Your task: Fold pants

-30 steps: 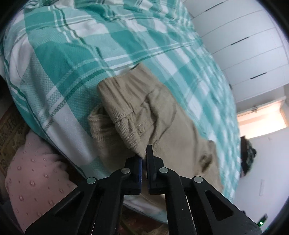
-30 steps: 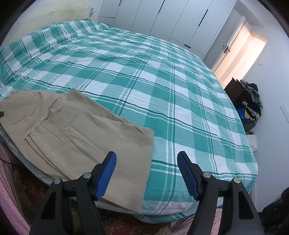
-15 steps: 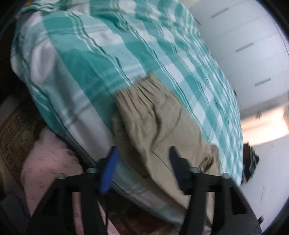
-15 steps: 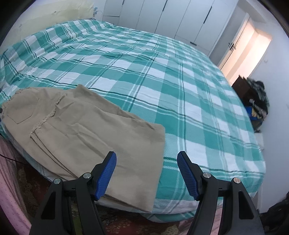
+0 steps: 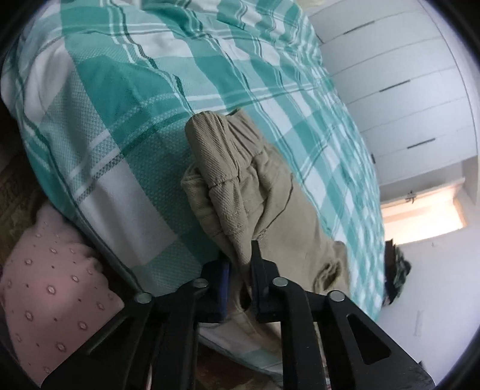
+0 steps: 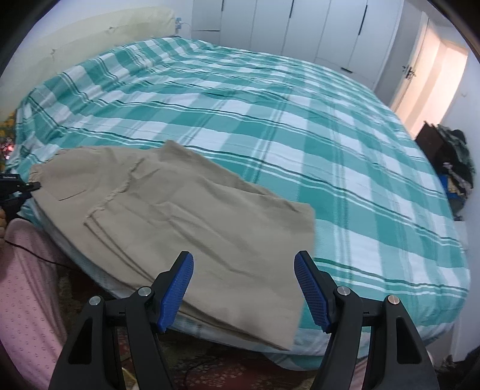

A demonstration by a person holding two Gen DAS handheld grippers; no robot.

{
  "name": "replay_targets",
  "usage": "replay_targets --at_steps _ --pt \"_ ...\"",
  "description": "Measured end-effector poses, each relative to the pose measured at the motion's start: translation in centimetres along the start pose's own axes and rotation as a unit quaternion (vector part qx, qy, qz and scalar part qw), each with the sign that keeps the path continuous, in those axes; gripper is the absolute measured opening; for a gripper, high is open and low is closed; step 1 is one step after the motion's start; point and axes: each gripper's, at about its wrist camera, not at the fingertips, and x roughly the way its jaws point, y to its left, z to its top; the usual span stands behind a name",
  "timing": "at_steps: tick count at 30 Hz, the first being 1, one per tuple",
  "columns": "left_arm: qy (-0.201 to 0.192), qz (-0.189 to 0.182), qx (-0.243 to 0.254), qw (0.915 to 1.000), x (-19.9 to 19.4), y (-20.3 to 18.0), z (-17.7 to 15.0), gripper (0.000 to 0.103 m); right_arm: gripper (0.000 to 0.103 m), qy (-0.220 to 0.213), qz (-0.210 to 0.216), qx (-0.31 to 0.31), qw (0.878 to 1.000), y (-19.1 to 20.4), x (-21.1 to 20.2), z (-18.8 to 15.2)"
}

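Tan pants (image 6: 180, 228) lie folded lengthwise along the near edge of a bed with a teal and white checked cover (image 6: 300, 120). In the left wrist view my left gripper (image 5: 241, 270) is shut on the waistband end of the pants (image 5: 240, 192), which bunches up between the fingers. That gripper also shows at the far left of the right wrist view (image 6: 18, 186). My right gripper (image 6: 243, 288) is open and empty, hovering just above the leg end of the pants near the bed's front edge.
White wardrobe doors (image 6: 300, 27) stand behind the bed. A lit doorway (image 6: 432, 78) is at the right, with a dark dresser piled with clothes (image 6: 450, 156) beside it. My pink-clad legs (image 6: 27, 288) and a patterned rug (image 6: 225, 372) are below the bed edge.
My left gripper opened, then closed again on the waistband end, which now bunches between its fingers. My right gripper moved in over the leg end, staying open.
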Motion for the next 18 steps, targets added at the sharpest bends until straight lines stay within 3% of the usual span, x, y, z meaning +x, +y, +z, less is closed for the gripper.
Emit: replay_targets --at_steps 1,2,3,5,6,10,13,15,18 --pt "0.009 0.02 -0.004 0.9998 0.7 0.4 0.1 0.056 0.07 0.002 0.016 -0.003 1.0 0.4 0.5 0.3" --pt "0.013 0.031 -0.018 0.9993 1.5 0.9 0.3 0.066 0.07 0.003 0.031 -0.007 0.999 0.8 1.1 0.7" --pt "0.009 0.026 -0.025 0.9993 1.8 1.0 0.5 0.066 0.07 0.006 0.06 -0.016 0.998 1.6 2.4 1.7" --pt "0.004 0.007 -0.04 0.9992 2.2 1.0 0.7 0.055 0.07 0.014 0.1 -0.029 0.994 3.2 4.5 3.9" --pt "0.003 -0.007 -0.041 0.9991 2.1 0.8 0.7 0.04 0.07 0.014 0.115 -0.032 0.993 4.0 5.6 5.2" --pt "-0.012 -0.009 -0.016 0.9998 1.0 0.0 0.3 0.016 0.07 0.026 0.147 -0.036 0.988 7.4 10.5 9.7" --pt "-0.018 -0.012 -0.007 0.9997 0.2 0.0 0.2 0.012 0.07 0.067 0.123 -0.032 0.99 9.5 16.2 12.0" --pt "-0.021 -0.007 0.003 0.9997 0.1 -0.4 0.1 0.011 0.07 0.124 0.09 -0.054 0.987 11.2 20.6 11.7" --pt "-0.026 0.001 0.019 0.9995 0.1 -1.0 0.2 0.01 0.07 0.11 0.08 -0.071 0.988 11.6 20.2 11.1"
